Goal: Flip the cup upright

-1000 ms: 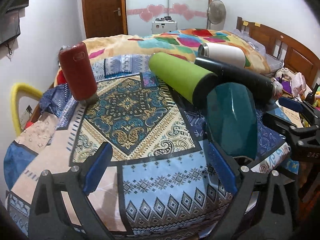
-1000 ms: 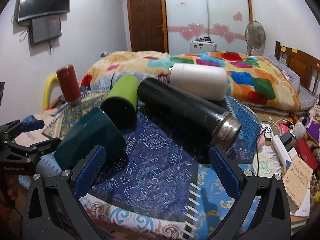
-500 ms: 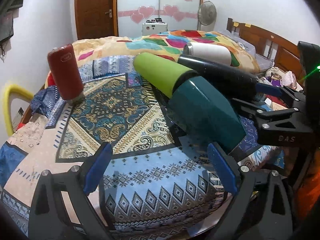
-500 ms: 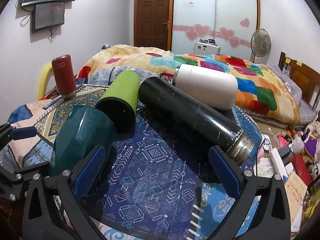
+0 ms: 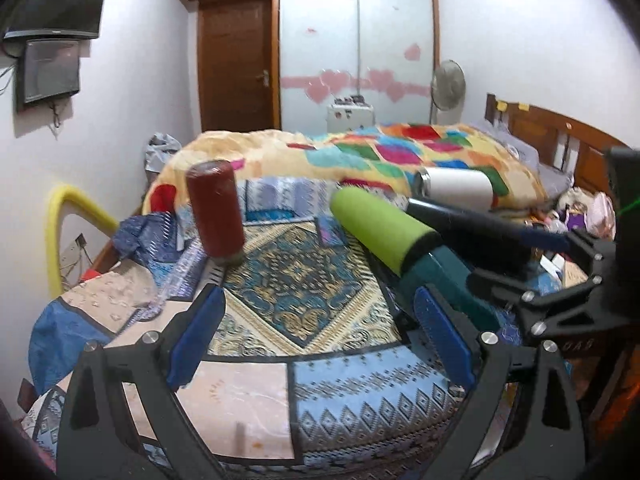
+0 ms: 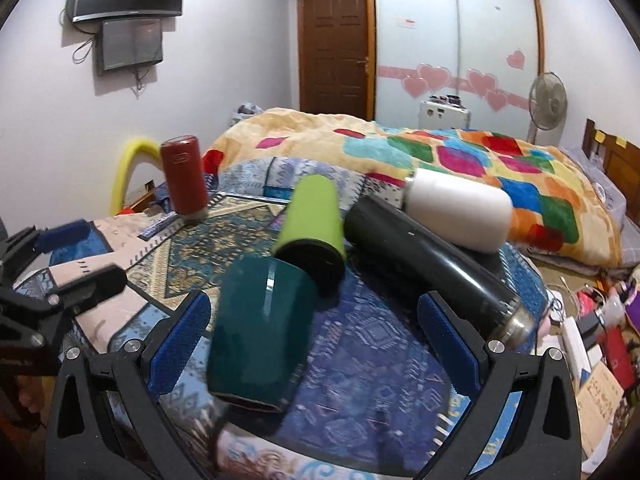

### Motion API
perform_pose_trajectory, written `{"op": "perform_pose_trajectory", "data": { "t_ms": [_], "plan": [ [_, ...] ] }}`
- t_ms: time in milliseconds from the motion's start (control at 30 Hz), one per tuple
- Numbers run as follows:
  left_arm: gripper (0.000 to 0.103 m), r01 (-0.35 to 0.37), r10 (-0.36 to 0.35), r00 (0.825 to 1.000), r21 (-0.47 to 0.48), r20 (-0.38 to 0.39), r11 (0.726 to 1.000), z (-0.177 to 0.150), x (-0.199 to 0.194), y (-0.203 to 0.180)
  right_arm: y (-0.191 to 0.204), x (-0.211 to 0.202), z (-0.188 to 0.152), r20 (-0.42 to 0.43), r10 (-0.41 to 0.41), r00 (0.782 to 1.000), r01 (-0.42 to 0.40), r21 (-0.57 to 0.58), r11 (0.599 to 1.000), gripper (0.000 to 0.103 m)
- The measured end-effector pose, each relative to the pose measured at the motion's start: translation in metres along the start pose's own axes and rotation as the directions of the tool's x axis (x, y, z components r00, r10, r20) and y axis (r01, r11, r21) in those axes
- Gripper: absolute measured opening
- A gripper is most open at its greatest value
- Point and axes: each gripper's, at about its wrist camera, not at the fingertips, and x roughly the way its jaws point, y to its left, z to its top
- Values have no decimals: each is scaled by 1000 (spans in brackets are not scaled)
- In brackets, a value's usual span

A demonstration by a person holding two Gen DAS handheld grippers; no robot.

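A dark teal cup (image 6: 260,332) lies tilted on the patterned cloth, its open end towards the camera, between the fingers of my open right gripper (image 6: 316,348) and close to the left pad (image 6: 180,344). In the left wrist view the teal cup (image 5: 452,284) sits behind the right pad (image 5: 444,332) of my open left gripper (image 5: 316,328), which holds nothing. A green cup (image 6: 316,220) lies on its side just behind the teal one. The right gripper's frame (image 5: 560,300) shows at the right of the left wrist view.
A red bottle (image 5: 216,210) stands at the back left. A long black flask (image 6: 432,268) and a white flask (image 6: 460,210) lie on their sides at the right. A colourful quilt (image 6: 440,152) covers the bed behind. Clutter lies on the floor (image 6: 592,332) at the right.
Both grippers have pulled back and risen. The teal cup now lies further between the right gripper's fingers and has slid right, out of the left gripper's gap.
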Motion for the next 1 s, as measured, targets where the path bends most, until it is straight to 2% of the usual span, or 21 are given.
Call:
{"op": "perform_pose_trajectory", "data": {
  "t_ms": [133,300,567,600,800,1000],
  "plan": [
    [97,-14,15,1000,-14,10,1000,-2,-1,7,9,18,-1,-45,28,999,-29,-15,999,103],
    [97,-5,4,1000,-42,-22,999,-12,12,15,10,45,-3,-119,48,992,-49,-3,999,102],
    [97,6,-8,999,-49,-34,999,-17,21,16,15,66,-7,-205,79,976,-81,-4,997,81],
    [97,7,-9,999,-50,-33,999,-16,21,16,16,67,-8,-212,90,973,-92,-1,996,76],
    [97,5,-6,1000,-48,-24,999,-15,16,15,16,65,-9,-197,95,976,-95,10,995,74],
    [97,7,-7,1000,-44,-8,999,-11,11,11,13,48,-4,-136,106,985,-103,23,994,73]
  ]
}}
